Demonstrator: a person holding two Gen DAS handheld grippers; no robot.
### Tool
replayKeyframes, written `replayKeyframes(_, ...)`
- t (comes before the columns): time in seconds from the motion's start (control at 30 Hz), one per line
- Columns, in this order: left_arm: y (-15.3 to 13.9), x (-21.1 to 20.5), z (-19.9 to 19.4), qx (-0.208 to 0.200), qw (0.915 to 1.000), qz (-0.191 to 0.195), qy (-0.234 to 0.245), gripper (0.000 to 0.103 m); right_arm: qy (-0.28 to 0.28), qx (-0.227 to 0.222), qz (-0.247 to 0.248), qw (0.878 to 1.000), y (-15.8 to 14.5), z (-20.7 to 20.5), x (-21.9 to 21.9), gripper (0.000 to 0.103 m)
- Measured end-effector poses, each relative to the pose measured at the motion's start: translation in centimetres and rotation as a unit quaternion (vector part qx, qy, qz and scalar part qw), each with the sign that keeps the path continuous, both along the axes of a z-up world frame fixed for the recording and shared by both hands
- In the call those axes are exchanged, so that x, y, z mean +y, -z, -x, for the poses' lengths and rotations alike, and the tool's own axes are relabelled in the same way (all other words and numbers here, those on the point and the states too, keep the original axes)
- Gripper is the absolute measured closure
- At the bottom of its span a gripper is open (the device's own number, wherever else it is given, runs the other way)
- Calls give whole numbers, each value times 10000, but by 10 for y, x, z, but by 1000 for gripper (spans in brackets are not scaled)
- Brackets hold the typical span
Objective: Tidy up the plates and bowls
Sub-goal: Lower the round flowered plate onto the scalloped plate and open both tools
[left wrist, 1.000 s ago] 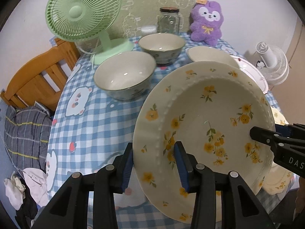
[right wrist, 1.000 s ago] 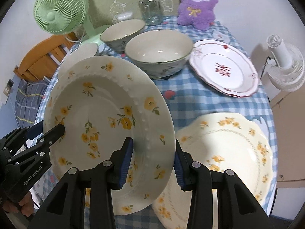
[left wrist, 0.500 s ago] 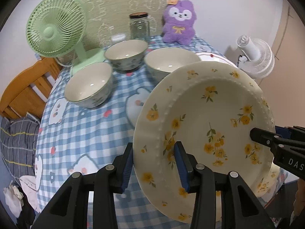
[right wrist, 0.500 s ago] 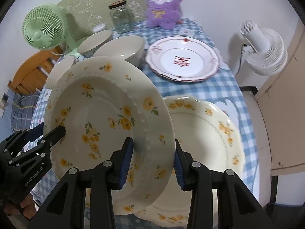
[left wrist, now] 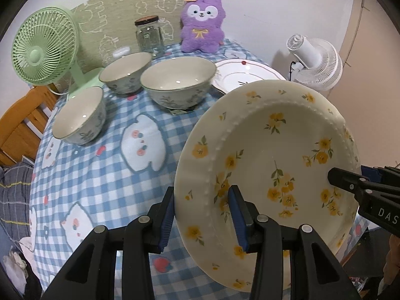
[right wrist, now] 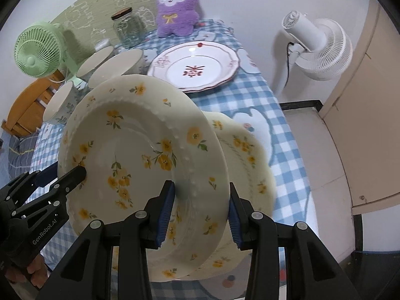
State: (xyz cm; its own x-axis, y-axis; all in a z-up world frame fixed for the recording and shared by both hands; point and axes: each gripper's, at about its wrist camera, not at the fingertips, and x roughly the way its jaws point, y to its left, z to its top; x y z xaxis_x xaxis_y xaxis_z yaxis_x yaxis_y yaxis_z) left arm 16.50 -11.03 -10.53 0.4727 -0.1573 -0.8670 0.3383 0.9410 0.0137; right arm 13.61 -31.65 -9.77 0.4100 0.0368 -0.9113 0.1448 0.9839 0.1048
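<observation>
Keep both tongs, left and right, clamped on the flowered plate's opposite rims, lowering it level onto the matching plate at the surface's near right corner.

Open checked tablecloth along near left edge: passable. Far left corner: green fan. Far edge: glass jar, purple plush. Left-centre: three bowls clustered close. Far right: red-trimmed plate. Near right edge: yellow-flowered plate flat beneath lifted plate. Beyond right edge: white fan.
</observation>
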Motion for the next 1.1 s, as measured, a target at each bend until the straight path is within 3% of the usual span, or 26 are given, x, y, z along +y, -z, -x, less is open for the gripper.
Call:
replayKeyframes(0.53, 21, -34, 1, 185, 9996, -60, 186, 61, 280, 147, -46, 9995, 22, 7, -36, 61)
replayKeyframes(1.1, 35, -34, -8, 318, 9993, -161, 148, 60, 253, 231, 3, 9994, 39, -7, -35, 61)
